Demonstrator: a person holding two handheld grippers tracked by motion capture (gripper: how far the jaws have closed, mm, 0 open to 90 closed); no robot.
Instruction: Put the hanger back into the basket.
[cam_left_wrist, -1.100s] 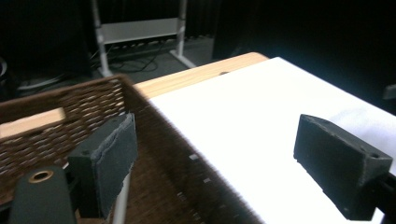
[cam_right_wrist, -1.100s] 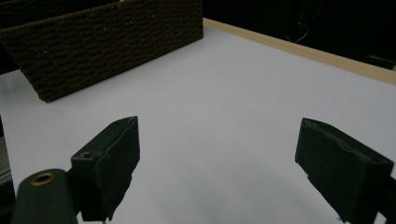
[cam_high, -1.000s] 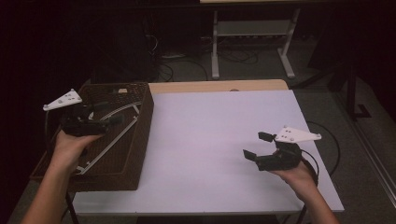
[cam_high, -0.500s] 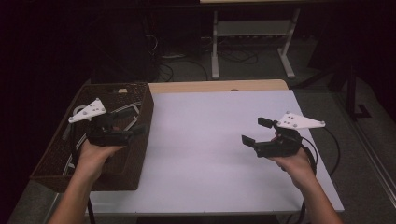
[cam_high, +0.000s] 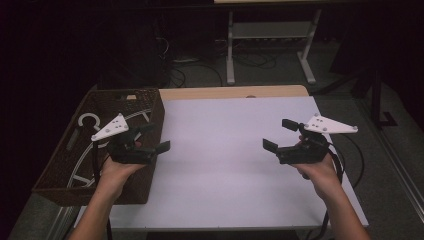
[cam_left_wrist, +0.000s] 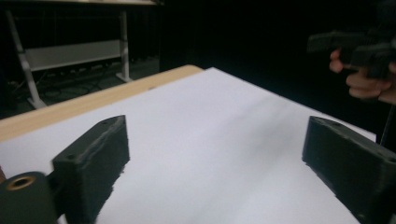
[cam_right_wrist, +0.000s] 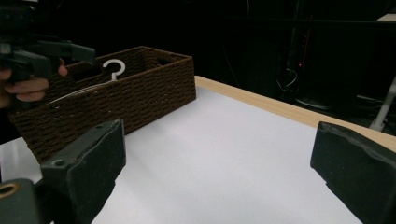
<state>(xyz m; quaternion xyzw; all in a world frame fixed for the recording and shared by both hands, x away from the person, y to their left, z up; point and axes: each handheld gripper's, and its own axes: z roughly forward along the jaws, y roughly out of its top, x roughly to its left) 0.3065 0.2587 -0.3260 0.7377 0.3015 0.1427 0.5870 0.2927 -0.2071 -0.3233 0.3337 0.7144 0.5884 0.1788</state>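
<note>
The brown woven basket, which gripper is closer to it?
Left. The left gripper hovers at the brown woven basket's right rim; the right gripper is across the white table.

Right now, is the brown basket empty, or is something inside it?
Not empty. The brown basket holds white hangers; a white hook rises above its rim in the right gripper view.

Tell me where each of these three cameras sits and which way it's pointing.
High view: above the person's side, looking forward and down on the white table and brown basket; both forearms enter from the bottom, holding the left tool and right tool.
Left gripper view: rides the left tool, facing across the table toward the right tool.
Right gripper view: rides the right tool, facing the basket and left tool.
Shared: each gripper view shows the opposite hand; all show the white table.
</note>
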